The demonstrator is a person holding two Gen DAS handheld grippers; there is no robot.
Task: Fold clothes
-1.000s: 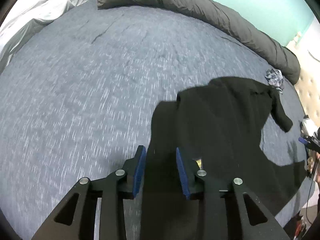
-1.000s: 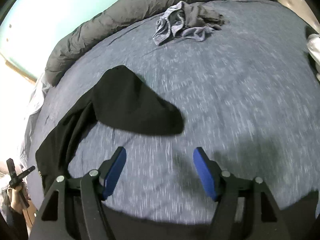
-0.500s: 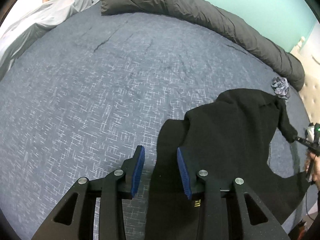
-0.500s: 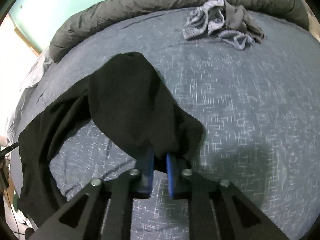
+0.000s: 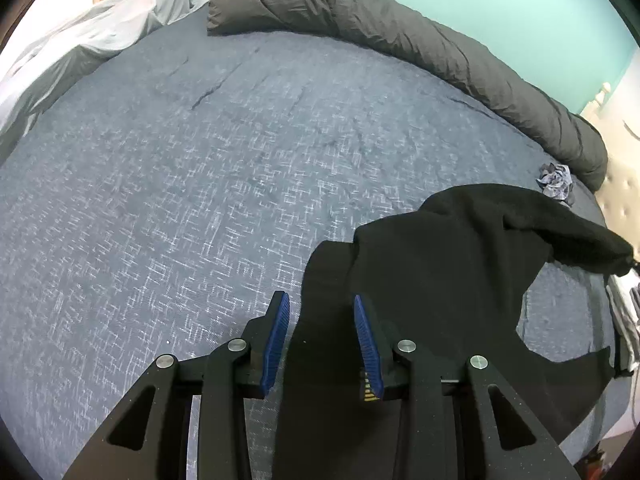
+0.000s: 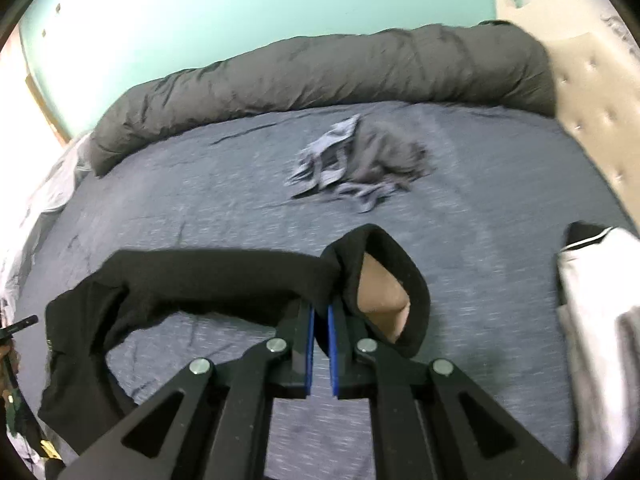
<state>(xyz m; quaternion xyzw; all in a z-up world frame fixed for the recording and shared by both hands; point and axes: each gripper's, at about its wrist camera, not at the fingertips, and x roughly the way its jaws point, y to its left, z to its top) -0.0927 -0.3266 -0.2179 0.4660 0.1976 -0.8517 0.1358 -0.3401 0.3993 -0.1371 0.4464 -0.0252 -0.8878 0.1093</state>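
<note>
Sleeve cuff (image 6: 384, 280) pinched in your right hand-held gripper (image 6: 319, 320), lifted clear of the bed (image 6: 500, 208) at centre frame of the right wrist view, its pads pressed together on the fabric and the cuff's pale lining showing. Your left hand-held gripper (image 5: 320, 332) stands spread at lower centre of the left wrist view, straddling the near edge of the black garment (image 5: 440, 280) without gripping it. The garment lies mostly open on the blue-grey bed, filling the lower right of that view, body flat, one sleeve drawn up toward the right edge. No finished fold shows on it, so by this look you are mid-fold on the sleeve, with the body folds left to do. A crumpled grey bundle (image 6: 360, 160) sits at upper centre of the right view, unfolded. White clothing (image 6: 592, 320) lies at the right edge; whether it is folded cannot be told.
</note>
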